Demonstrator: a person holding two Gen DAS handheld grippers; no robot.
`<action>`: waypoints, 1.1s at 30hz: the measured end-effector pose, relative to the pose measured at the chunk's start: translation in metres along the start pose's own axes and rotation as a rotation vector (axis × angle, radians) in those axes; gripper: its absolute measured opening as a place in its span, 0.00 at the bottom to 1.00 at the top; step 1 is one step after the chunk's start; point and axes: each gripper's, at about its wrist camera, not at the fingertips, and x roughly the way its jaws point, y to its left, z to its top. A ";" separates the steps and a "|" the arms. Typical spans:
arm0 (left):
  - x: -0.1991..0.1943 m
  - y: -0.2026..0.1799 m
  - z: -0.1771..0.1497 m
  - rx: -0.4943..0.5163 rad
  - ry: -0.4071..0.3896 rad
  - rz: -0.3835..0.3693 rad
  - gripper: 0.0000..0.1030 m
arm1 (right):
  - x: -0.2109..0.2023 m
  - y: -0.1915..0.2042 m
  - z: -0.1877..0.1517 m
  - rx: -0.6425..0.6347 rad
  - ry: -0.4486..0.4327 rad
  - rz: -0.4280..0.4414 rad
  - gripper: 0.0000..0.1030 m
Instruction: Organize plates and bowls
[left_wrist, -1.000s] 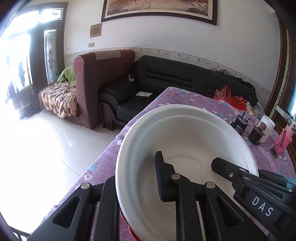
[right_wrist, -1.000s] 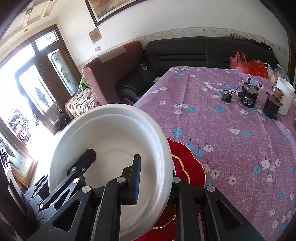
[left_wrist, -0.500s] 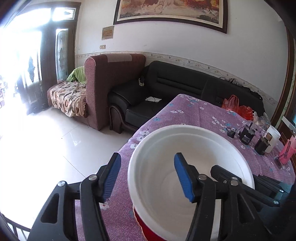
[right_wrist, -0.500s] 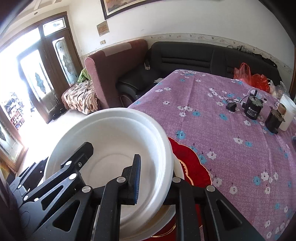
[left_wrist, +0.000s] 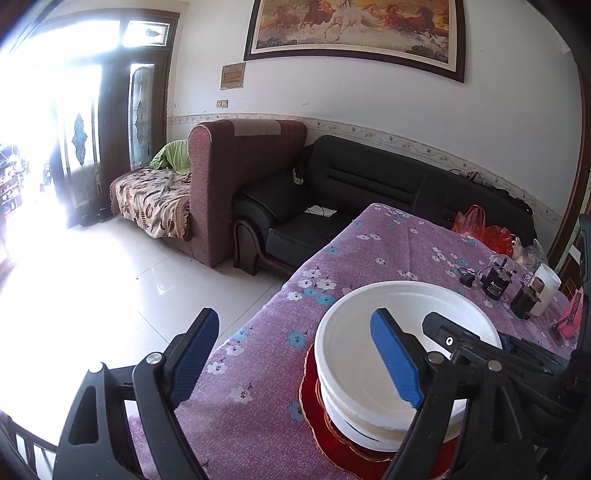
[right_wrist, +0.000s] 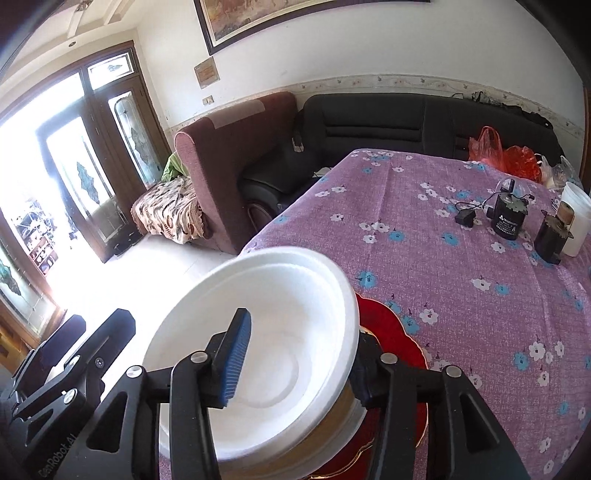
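Observation:
A white foam bowl (left_wrist: 376, 325) sits nested on another white bowl (left_wrist: 354, 428), which stands on a red plate with a gold rim (left_wrist: 314, 413) on the purple flowered tablecloth. My left gripper (left_wrist: 299, 354) is open and empty, pulled back above and left of the bowls. My right gripper (right_wrist: 299, 354) is shut on the top bowl's right rim (right_wrist: 258, 325), one finger inside and one outside. The red plate (right_wrist: 395, 332) shows under the bowls in the right wrist view.
The tablecloth (left_wrist: 388, 251) runs to a near-left edge above the tiled floor. At the far right stand a black cylinder (right_wrist: 508, 218), a dark jar (right_wrist: 552, 240), a white cup (right_wrist: 576, 221) and red bags (right_wrist: 513, 158). Sofas stand behind.
My left gripper has opened, let go of the bowl's left rim and drawn back up and away. The right gripper keeps its grip, and the bowl has settled lower onto the stack.

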 end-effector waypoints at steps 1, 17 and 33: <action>-0.001 0.001 0.000 -0.003 0.001 0.000 0.82 | -0.002 0.001 0.000 -0.002 -0.004 -0.001 0.54; -0.009 0.013 -0.008 -0.028 0.021 -0.034 0.82 | -0.054 -0.015 -0.002 0.068 -0.101 0.003 0.57; -0.017 0.034 -0.020 -0.089 0.051 -0.058 0.83 | -0.040 -0.024 -0.019 0.066 -0.060 -0.057 0.52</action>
